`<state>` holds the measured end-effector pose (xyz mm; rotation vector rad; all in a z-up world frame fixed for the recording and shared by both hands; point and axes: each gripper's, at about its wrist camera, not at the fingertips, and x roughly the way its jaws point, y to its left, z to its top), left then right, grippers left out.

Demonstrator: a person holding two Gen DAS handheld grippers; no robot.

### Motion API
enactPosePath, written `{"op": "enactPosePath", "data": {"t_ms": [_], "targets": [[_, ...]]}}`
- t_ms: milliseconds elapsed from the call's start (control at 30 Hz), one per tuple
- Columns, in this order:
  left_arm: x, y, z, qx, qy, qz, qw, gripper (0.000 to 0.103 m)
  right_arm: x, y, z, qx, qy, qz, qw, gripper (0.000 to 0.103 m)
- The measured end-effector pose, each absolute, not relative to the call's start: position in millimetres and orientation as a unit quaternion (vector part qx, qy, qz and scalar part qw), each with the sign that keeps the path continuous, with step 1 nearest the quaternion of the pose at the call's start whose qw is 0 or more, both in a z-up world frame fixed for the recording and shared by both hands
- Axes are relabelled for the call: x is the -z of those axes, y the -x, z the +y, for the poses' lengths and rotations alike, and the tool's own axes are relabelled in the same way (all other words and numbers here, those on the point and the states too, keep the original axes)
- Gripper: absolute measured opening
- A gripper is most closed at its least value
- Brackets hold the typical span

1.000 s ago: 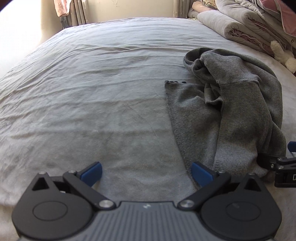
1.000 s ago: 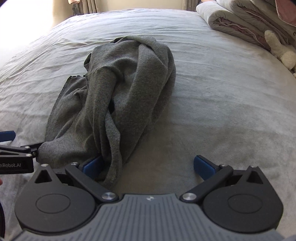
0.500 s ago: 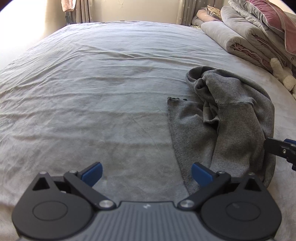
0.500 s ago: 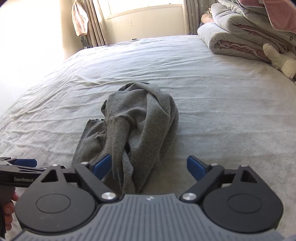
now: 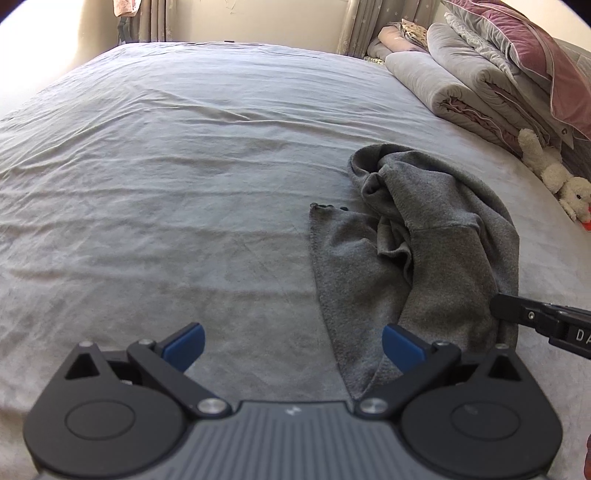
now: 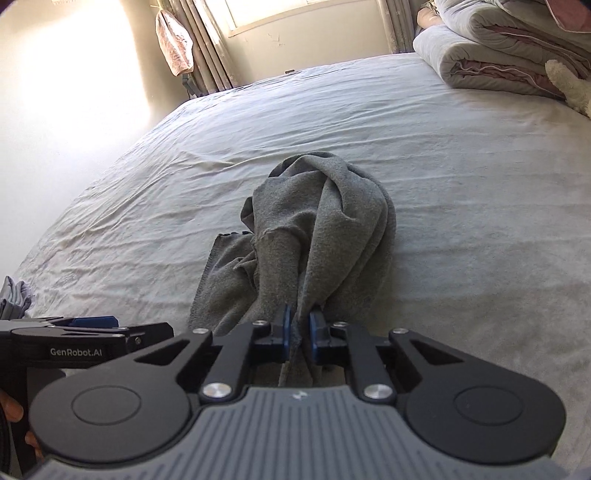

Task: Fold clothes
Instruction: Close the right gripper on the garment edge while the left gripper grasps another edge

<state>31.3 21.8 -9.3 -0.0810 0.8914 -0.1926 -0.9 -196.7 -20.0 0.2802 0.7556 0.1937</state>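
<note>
A crumpled grey sweater (image 5: 424, 258) lies on the bed, right of centre in the left wrist view. My left gripper (image 5: 291, 345) is open and empty, low over the sheet, with its right finger beside the sweater's near hem. In the right wrist view my right gripper (image 6: 298, 334) is shut on the near edge of the grey sweater (image 6: 314, 236), and the cloth is bunched between its blue pads (image 6: 286, 328). The right gripper's side shows in the left wrist view (image 5: 543, 321), touching the sweater's right edge.
The grey bedsheet (image 5: 166, 184) spreads wide to the left and far side. Folded quilts (image 5: 480, 74) are stacked at the far right with a white plush toy (image 5: 554, 173) beside them. Curtains and a window (image 6: 295, 22) stand beyond the bed.
My right gripper has shut on the sweater's near edge; it was open half a second ago. Both grippers have drawn back and risen a little. The left gripper stays open.
</note>
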Motion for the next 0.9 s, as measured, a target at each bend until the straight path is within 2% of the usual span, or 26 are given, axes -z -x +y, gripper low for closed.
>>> {"op": "enactPosePath", "data": {"t_ms": [233,500,733,800,867,900], "targets": [[5.4,-32.6,23.8,0.107,0.075,0.421,0.898,0.096,4.8,17.5,-211.3,-0.094,-0.150,0.360,0.916,0.012],[-0.6,-38.3,11.8,0.184,0.180,0.387,0.886,0.091,2.2,35.3,-211.1,-0.140,-0.154,0.375,0.903,0.012],[11.2,-44.5,-13.1,0.249,0.240,0.406,0.846,0.083,8.3,50.2,-213.9,-0.174,-0.149,0.392,0.891,0.012],[14.8,-45.5,-18.5,0.254,0.248,0.408,0.841,0.077,11.5,53.1,-215.7,-0.176,-0.146,0.395,0.890,0.012],[18.4,-46.7,-24.2,0.256,0.251,0.411,0.838,0.060,15.0,54.0,-219.5,-0.172,-0.144,0.397,0.890,0.012],[20.3,-47.4,-27.2,0.255,0.249,0.413,0.838,0.056,16.1,54.4,-221.8,-0.171,-0.145,0.398,0.890,0.012]]}}
